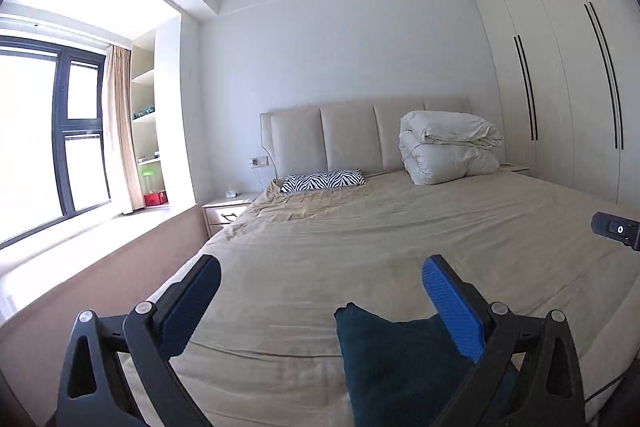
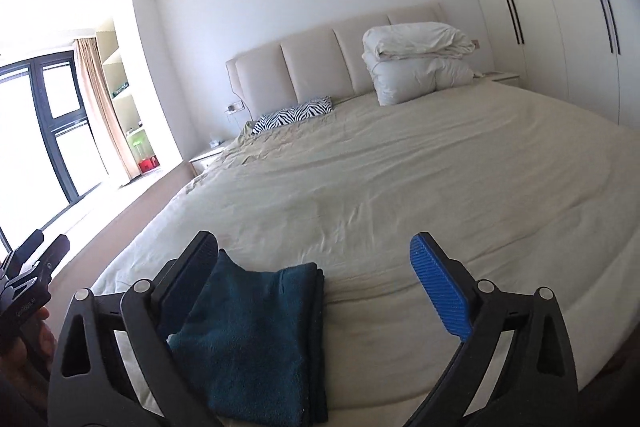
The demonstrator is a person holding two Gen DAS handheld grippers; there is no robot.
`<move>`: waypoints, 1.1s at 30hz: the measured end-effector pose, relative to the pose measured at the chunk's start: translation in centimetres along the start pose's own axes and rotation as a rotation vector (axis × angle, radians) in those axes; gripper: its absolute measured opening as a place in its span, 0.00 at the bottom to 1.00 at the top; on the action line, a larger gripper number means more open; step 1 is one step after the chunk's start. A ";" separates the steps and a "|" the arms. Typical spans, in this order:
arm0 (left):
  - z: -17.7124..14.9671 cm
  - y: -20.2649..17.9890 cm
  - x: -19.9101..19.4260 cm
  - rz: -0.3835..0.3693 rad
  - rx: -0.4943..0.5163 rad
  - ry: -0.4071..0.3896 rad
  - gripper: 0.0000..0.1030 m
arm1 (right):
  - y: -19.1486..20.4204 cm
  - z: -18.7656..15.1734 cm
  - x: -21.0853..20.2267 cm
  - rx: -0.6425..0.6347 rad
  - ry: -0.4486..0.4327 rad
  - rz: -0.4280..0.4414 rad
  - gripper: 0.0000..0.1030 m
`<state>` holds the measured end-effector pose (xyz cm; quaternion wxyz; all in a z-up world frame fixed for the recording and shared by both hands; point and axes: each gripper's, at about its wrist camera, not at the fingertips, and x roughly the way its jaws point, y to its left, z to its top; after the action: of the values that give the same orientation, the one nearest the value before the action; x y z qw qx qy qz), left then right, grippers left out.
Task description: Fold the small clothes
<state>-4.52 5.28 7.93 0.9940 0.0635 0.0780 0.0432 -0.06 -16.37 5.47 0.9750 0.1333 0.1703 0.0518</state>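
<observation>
We hold both sets of tongs spread wide over the foot of the bed (image 2: 400,155), and neither grips anything. Our left tongs (image 1: 320,283) hang above the beige sheet, with the dark teal cloth (image 1: 392,359) lying low on the right of that view, one corner poking up just beside the blue pad (image 1: 452,307) of the right-hand finger. Whether cloth and pad touch we cannot tell. Our right tongs (image 2: 316,259) hover over the same cloth (image 2: 256,339), which lies folded in a layered rectangle at the near edge of the mattress, its stacked edges showing along the right side. The cloth sits between the fingers, close against the dark left-hand one. Far up the bed, a zebra-striped pillow (image 2: 296,115) lies near the padded headboard (image 2: 316,67), and a folded white duvet (image 2: 416,59) leans against it.
</observation>
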 end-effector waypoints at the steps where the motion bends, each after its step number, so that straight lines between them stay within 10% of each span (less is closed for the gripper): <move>1: 0.5 0.2 -0.4 0.022 -0.007 -0.002 1.00 | 0.3 1.1 -1.6 -0.018 -0.031 -0.008 0.98; 10: -0.2 1.5 0.3 -0.028 -0.116 0.201 1.00 | 4.0 4.7 -7.2 -0.084 -0.108 0.037 1.00; 22: -8.0 -1.1 5.1 -0.134 -0.115 0.607 1.00 | 3.5 -3.0 -0.7 -0.031 0.309 -0.070 1.00; 33: -10.7 -1.3 6.0 -0.130 -0.121 0.684 1.00 | 3.6 -8.1 2.6 -0.081 0.444 -0.172 1.00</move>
<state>-0.20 5.85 -3.59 0.9131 -0.0186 0.4074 0.0034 -0.67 -10.56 -1.69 0.9191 0.0642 0.3888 0.0034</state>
